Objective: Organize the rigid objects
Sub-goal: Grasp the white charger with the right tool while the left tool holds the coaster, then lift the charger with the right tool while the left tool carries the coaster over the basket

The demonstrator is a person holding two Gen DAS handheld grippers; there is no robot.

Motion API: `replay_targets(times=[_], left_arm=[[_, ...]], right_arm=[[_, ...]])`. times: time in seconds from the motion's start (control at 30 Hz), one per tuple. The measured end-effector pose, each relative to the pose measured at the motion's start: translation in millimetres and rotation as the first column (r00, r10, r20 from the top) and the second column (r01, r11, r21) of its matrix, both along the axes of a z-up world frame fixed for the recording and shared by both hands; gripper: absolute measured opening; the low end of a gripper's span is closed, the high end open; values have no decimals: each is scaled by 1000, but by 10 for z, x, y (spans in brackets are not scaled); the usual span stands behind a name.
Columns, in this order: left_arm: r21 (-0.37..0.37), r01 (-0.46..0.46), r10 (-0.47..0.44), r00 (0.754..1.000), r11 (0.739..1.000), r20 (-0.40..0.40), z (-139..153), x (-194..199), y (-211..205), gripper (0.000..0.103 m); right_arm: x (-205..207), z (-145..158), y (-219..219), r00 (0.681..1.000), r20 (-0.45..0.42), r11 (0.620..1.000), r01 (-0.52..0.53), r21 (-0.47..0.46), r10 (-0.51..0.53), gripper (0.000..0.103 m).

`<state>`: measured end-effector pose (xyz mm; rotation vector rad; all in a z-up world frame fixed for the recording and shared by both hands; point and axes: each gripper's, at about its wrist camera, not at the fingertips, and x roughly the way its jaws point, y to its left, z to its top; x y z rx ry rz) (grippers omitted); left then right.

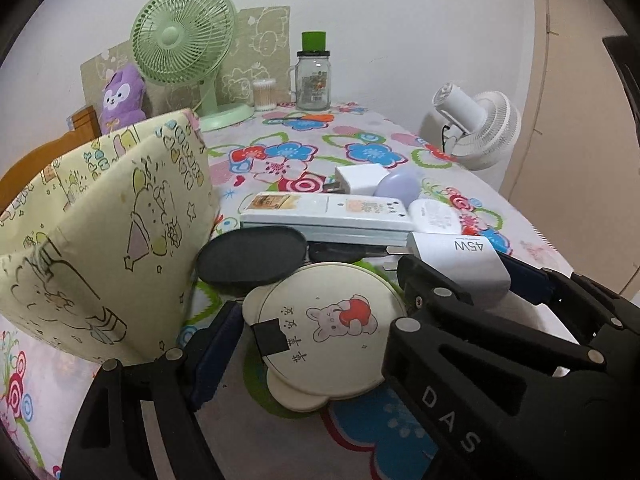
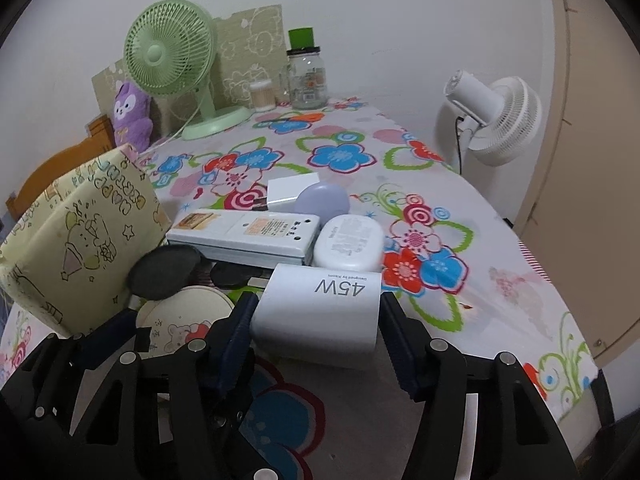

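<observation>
Now the right hand-held gripper [image 2: 316,312] squeezes the white charger [image 2: 320,312] — the left hand-held gripper [image 1: 320,320] sits wide around the round mirror [image 1: 332,332].

White charger [image 2: 320,312] with grey "45W" print between the right tongs' dark blue pads [image 2: 240,320]; left of them, pale yellow cartoon-print fabric box [image 2: 80,248]; beneath, white tablecloth [image 2: 460,300] with red-blue flowers
</observation>
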<state>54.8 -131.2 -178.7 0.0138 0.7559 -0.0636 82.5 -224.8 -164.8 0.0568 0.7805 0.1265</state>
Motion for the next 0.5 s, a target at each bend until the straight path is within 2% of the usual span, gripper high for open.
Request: replay_targets(times=[0.5], left_arm=[[-12, 21, -21, 999, 1000, 42, 297, -117, -32, 84]], right_arm=[[-180, 319, -68, 998, 49, 999, 41, 10, -41, 64]])
